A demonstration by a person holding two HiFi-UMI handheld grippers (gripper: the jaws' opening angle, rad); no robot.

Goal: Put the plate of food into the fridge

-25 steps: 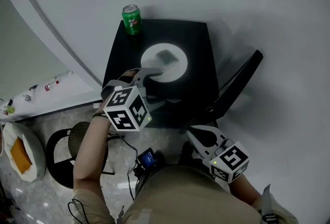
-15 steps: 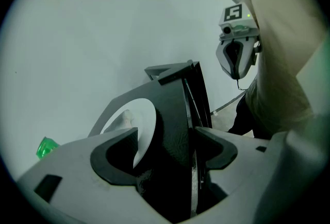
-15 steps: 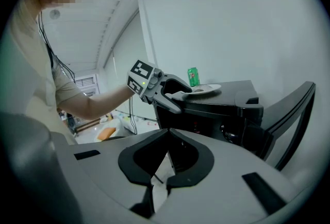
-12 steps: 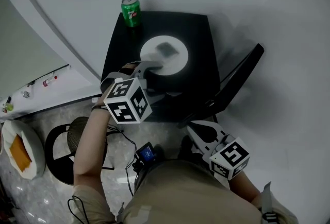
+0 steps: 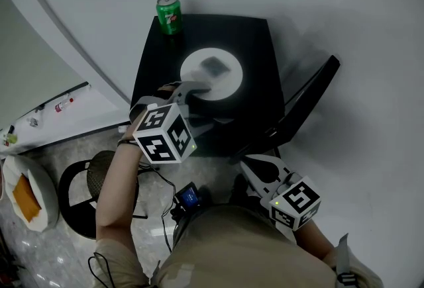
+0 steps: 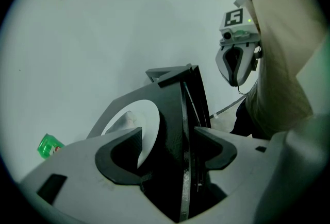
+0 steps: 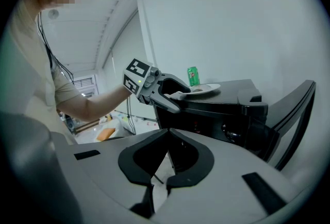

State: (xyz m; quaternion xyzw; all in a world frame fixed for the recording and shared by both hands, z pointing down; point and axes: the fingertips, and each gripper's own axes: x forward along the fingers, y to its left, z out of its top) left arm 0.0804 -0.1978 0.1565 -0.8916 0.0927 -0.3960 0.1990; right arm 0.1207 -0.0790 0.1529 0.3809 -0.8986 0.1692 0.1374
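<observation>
Where the plate (image 5: 212,75) rests, a green can (image 5: 169,14) stands nearby.

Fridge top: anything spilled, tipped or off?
Nothing stands out. The plate sits flat on the fridge top, food on it, no spill. The can stands upright at the far left corner. The fridge door hangs open. The left tongs are open around the plate's near rim.

Head view looks steeply down on the fridge (image 5: 255,48). Left gripper view sits close at its top; right gripper view faces it from lower, farther back. All 3 share it.
</observation>
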